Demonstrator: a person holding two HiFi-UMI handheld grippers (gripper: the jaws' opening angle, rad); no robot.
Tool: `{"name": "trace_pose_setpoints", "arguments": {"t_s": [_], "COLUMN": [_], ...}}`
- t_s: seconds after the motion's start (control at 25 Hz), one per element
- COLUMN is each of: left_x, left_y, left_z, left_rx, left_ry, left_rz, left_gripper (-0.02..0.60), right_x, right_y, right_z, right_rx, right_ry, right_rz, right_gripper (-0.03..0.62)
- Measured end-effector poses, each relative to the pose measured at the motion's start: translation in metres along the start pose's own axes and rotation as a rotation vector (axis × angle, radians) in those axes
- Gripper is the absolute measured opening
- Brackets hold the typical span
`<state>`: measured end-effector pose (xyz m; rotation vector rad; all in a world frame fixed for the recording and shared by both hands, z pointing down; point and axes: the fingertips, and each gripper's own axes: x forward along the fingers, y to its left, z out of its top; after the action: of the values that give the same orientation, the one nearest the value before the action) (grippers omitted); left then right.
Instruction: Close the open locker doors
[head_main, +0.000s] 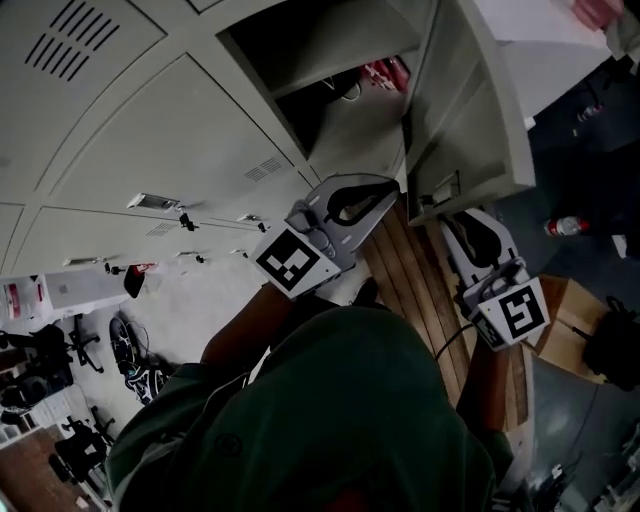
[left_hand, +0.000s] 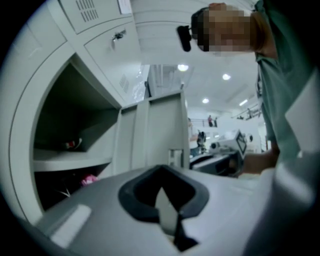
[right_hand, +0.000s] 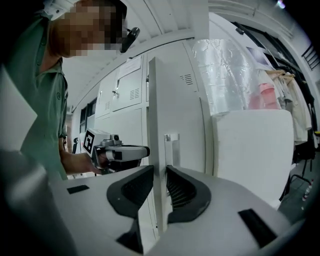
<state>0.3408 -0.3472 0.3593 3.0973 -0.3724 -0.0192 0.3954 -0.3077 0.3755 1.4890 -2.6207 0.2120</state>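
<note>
The right gripper (right_hand: 160, 186) is clamped on the free edge of the open door (right_hand: 175, 110), which stands out from its locker (head_main: 345, 135). The left gripper (left_hand: 161, 195) is closed and empty. Risk: swinging the door fully home would likely trap the inner jaw against the frame. The thin edge may also slip.

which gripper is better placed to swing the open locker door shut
Right. The right gripper has the open locker door edge between its jaws; the left gripper is shut and off the door.
</note>
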Motion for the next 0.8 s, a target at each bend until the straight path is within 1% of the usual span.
{"name": "trace_pose_setpoints", "arguments": {"t_s": [0.08,0.2,0.36,0.56,0.68,0.8], "left_x": [-0.011,-0.028,-0.057,-0.094,-0.117,-0.137], "left_y": [0.008,0.021,0.036,0.059,0.073,0.086], "left_z": [0.001,0.004,0.007,0.007,0.008,0.009], "left_rx": [0.004,0.014,0.018,0.015,0.017,0.016], "left_ry": [-0.004,-0.013,-0.026,-0.034,-0.045,-0.049], "left_rz": [0.018,0.047,0.087,0.132,0.158,0.181], "left_gripper": [-0.002,-0.002,-0.002,-0.002,-0.002,-0.002], "right_x": [0.012,0.031,0.058,0.099,0.123,0.145], "right_y": [0.011,0.026,0.044,0.063,0.071,0.075], "right_z": [0.0,0.006,0.006,0.014,0.017,0.019], "right_rx": [-0.023,-0.041,-0.065,-0.067,-0.088,-0.099], "right_ry": [0.015,0.003,0.046,0.052,0.048,0.051], "right_rz": [0.022,0.049,0.053,0.056,0.063,0.035], "right_gripper": [0.077,0.077,0.075,0.069,0.069,0.066]}}
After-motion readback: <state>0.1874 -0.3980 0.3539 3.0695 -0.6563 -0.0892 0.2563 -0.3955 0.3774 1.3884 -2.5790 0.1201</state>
